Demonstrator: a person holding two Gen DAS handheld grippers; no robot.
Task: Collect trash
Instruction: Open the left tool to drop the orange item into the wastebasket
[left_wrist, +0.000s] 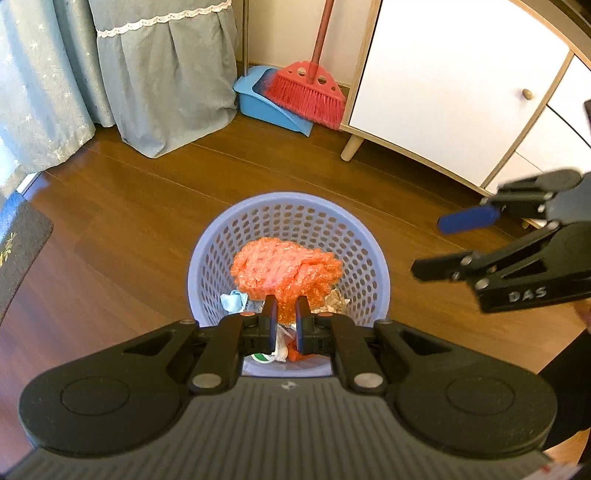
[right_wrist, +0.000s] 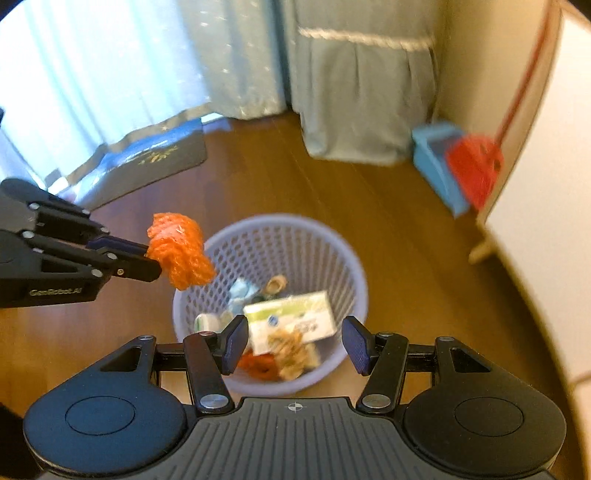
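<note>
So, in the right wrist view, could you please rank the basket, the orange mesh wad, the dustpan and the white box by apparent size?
1. Basket, clearly largest.
2. and 3. Dustpan and white box: alike, unranked.
4. Orange mesh wad, gripped by the left gripper; nearer the camera, so unsure.

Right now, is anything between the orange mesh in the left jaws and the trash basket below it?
Nothing visible. The left gripper holds the orange mesh above the rim of the basket, whose mouth is open. The right gripper is open, empty and off to one side.
</note>
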